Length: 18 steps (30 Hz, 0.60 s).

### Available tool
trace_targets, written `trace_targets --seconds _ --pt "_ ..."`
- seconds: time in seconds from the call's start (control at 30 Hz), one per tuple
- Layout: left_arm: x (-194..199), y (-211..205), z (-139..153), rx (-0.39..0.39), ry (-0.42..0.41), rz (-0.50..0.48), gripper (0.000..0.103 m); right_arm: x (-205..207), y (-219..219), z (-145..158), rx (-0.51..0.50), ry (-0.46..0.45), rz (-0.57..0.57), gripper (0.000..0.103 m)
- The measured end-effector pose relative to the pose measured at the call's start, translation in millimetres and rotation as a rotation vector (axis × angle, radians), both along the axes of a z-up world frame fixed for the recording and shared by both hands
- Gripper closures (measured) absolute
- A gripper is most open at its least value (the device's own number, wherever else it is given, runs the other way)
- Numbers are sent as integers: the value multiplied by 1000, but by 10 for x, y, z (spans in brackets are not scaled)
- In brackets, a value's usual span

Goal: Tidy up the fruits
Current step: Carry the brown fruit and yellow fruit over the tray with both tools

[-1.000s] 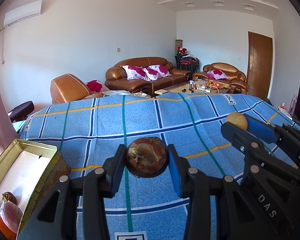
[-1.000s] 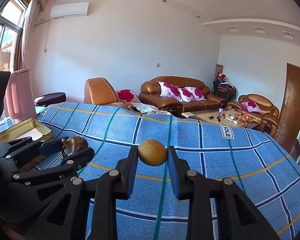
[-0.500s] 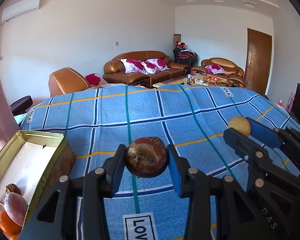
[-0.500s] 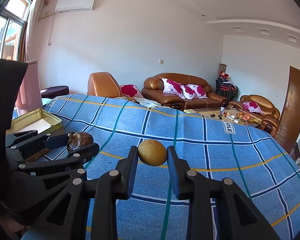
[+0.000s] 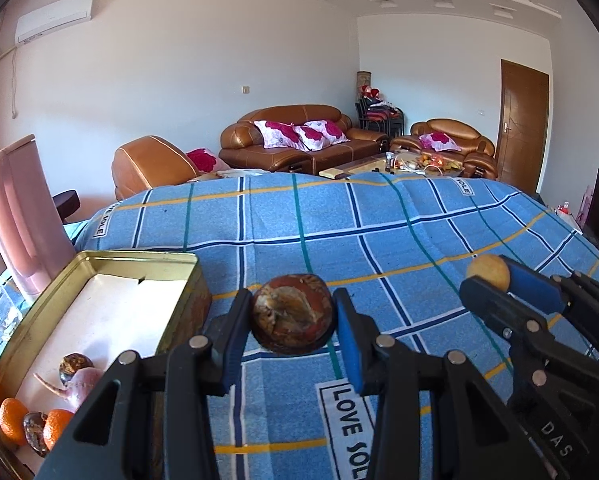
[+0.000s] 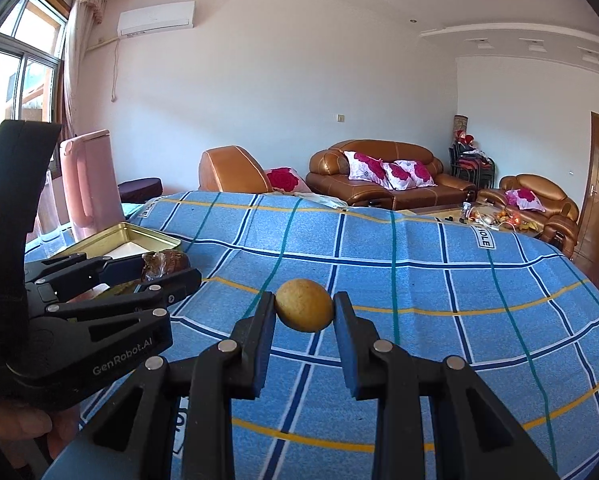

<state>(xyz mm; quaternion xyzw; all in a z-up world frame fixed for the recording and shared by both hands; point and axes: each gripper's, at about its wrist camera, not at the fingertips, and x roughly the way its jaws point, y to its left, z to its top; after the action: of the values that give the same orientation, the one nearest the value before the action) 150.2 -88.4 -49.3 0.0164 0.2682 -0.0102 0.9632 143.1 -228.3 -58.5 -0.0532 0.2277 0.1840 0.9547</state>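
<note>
Inside, gold tin (image 5: 31, 320) holds oranges (image 5: 13, 420); left tool (image 5: 293, 320) grips brown fruit (image 5: 293, 312), right tool (image 6: 304, 312) yellow fruit (image 6: 304, 305).

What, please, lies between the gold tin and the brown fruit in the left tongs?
Nothing: in the left wrist view, only bare blue checked cloth separates the tin from the fruit.

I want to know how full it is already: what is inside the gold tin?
The gold tin holds two oranges, two dark round fruits and a pink root-like piece at its near end, on a white liner. The nearest corner is hidden by the left gripper.
</note>
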Motion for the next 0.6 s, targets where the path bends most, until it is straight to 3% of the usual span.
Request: trace_targets --seconds 0.6 --pt "-394 549 121 -11 -24 70 61 -261 563 215 39 -14 104 72"
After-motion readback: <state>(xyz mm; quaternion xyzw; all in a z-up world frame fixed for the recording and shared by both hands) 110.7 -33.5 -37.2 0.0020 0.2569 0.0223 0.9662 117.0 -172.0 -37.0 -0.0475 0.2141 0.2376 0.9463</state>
